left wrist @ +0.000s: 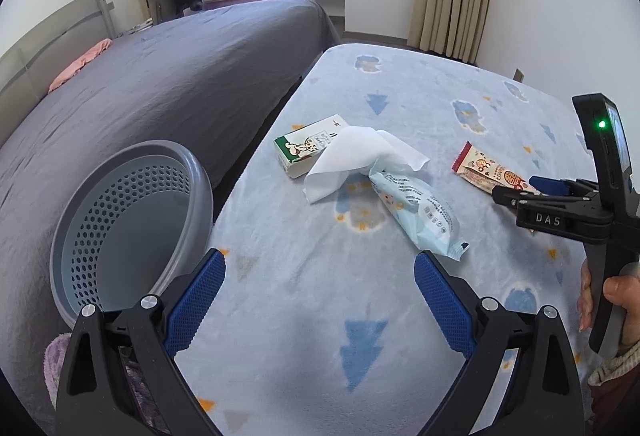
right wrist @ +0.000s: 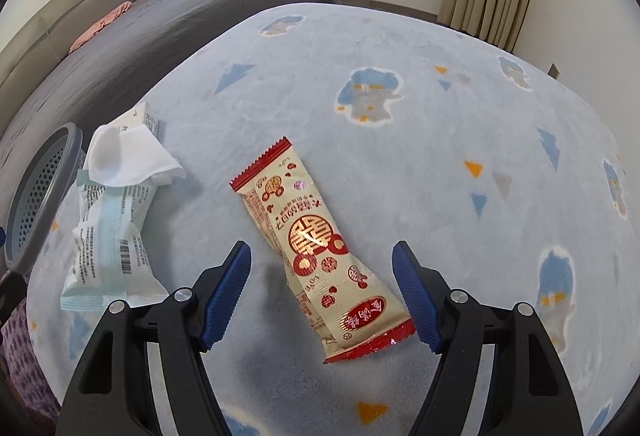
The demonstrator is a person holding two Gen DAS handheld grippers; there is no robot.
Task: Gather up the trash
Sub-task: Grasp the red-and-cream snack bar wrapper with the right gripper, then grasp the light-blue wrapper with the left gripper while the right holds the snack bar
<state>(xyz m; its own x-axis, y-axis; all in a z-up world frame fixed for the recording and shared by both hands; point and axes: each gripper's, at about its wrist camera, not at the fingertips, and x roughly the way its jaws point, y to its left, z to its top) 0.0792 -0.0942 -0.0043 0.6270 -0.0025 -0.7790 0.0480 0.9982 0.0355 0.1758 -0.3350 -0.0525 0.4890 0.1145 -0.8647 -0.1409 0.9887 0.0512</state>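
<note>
You can read "DAS" in white on the black body of your right gripper (left wrist: 514, 192). The cream snack wrapper (right wrist: 320, 248) shows "LOVE", upside down.

The worktop (left wrist: 400, 336) under its pale blue fleece blanket lies bare along its near edge and over its whole far half, so tongs could cross there freely. Across the middle, three things crowd together toward the left edge: a small green-and-white carton (left wrist: 306, 152), a crumpled white tissue (left wrist: 352, 160) draped over it, and a pale blue plastic wrapper (left wrist: 416, 214) (the tissue touches both). A cream-and-red snack wrapper (right wrist: 320, 256) lies apart toward the right, with a clear lane of blanket between it and the cluster. Just off the left edge, a grey perforated plastic basket (left wrist: 132, 228) stands open-mouthed against the grey bed (left wrist: 160, 84).
</note>
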